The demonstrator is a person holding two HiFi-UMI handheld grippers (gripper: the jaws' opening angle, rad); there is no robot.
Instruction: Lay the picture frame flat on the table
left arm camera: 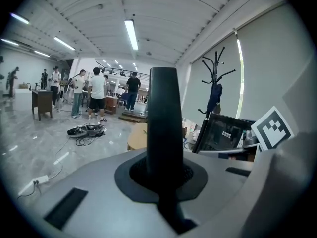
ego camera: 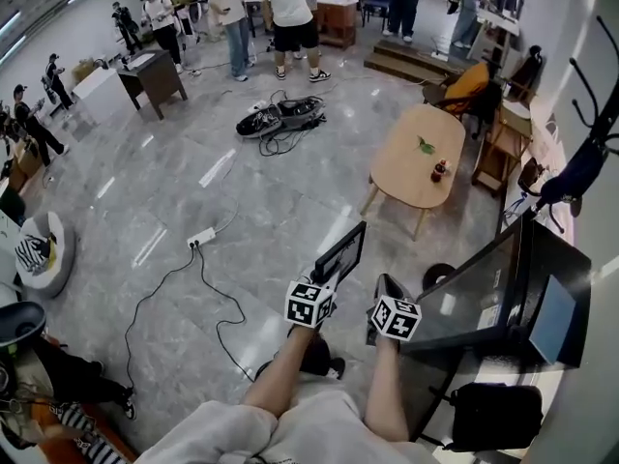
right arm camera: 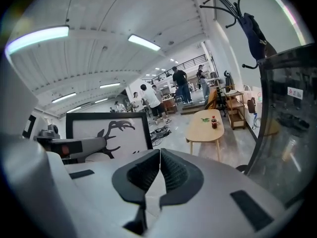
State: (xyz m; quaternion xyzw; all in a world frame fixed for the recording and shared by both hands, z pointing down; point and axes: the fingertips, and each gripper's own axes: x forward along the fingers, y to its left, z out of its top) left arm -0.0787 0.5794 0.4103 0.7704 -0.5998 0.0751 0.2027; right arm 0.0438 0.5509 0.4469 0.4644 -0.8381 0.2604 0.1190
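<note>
Here, the left gripper [ego camera: 327,276] is holding the picture frame [ego camera: 340,252] up in the air.
Its jaws are clamping the frame's dark edge; the right gripper [ego camera: 387,288], at its 3 o'clock, is sitting closed and empty. The oval tabletop [ego camera: 397,167] is lying well apart at 1 o'clock.

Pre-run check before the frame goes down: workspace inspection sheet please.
Surface: dark glass-topped table, frame not on it.
Job's things: black picture frame with antler drawing, held off the table.
Clutter: dark bottle on oval wooden table.
Grippers: left gripper shut on frame's edge; right gripper shut, empty.
Cables: white power strip and black cable on floor.
Surroundings: standing people far off; black coat rack.
</note>
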